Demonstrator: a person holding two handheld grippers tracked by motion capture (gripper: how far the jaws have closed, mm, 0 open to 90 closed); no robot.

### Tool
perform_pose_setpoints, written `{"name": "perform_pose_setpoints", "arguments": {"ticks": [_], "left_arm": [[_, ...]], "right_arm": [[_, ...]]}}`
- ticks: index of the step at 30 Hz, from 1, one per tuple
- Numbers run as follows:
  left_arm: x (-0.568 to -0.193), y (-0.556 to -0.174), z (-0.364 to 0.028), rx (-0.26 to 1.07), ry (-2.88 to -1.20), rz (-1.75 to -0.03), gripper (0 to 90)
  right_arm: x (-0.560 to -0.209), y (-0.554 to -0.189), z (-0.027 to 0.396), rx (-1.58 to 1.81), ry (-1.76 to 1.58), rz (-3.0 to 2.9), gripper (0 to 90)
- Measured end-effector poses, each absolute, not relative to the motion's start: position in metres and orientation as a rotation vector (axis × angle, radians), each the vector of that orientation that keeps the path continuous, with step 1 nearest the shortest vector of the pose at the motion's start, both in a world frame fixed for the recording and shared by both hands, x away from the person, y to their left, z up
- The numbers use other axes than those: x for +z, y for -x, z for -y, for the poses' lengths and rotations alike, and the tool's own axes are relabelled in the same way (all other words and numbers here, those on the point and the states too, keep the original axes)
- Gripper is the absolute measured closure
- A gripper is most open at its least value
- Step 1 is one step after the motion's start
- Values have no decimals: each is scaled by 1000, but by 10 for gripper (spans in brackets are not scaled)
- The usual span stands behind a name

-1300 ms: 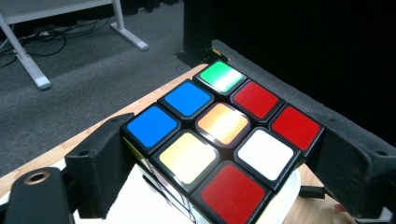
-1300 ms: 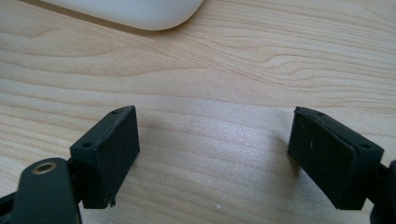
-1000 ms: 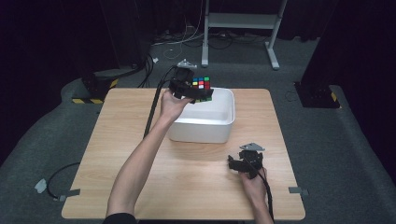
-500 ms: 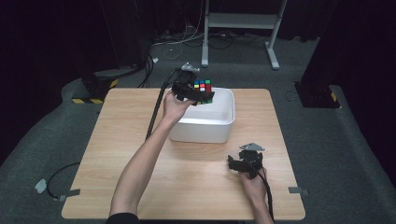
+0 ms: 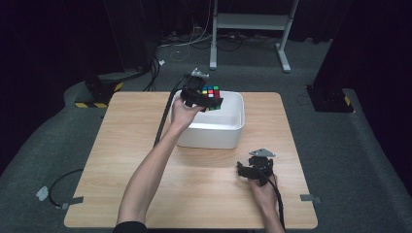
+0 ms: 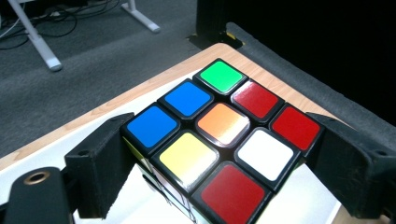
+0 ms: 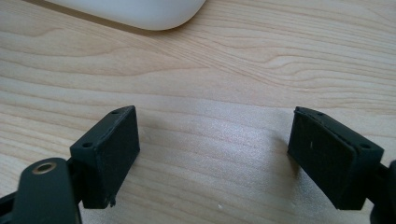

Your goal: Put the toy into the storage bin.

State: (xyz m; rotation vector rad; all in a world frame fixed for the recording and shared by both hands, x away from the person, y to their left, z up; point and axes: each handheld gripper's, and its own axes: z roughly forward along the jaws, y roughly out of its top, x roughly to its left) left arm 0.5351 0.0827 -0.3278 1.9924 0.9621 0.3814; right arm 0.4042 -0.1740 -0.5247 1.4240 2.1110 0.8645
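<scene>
A Rubik's cube point(image 5: 211, 93) point(image 6: 219, 135) with mixed colour squares hangs above the white bin point(image 5: 228, 127), over its far left part. My left gripper point(image 5: 206, 99) point(image 6: 219, 163) is shut on the cube, one jaw on each side of it. In the left gripper view the bin's white floor point(image 6: 299, 200) lies below the cube. My right gripper point(image 5: 250, 170) point(image 7: 215, 154) rests low over the bare wood in front of the bin, open, with nothing between its jaws.
The wooden table point(image 5: 121, 145) has free room left of and in front of the bin. The bin's rounded corner point(image 7: 144, 11) shows at the top of the right gripper view. Beyond the far edge are cables and a white stand leg point(image 5: 284, 48) on the grey floor.
The left gripper has shifted slightly with the cube, staying above the bin. The right gripper has stayed put.
</scene>
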Motion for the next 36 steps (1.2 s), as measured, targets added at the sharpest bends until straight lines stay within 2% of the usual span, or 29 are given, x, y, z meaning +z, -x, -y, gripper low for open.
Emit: {"name": "perform_pose_setpoints", "arguments": {"ticks": [36], "left_arm": [[-353, -541, -77, 367, -2037, -1019, 125]], "right_arm": [[-525, -404, 174, 863, -1424, -2110, 162]]}}
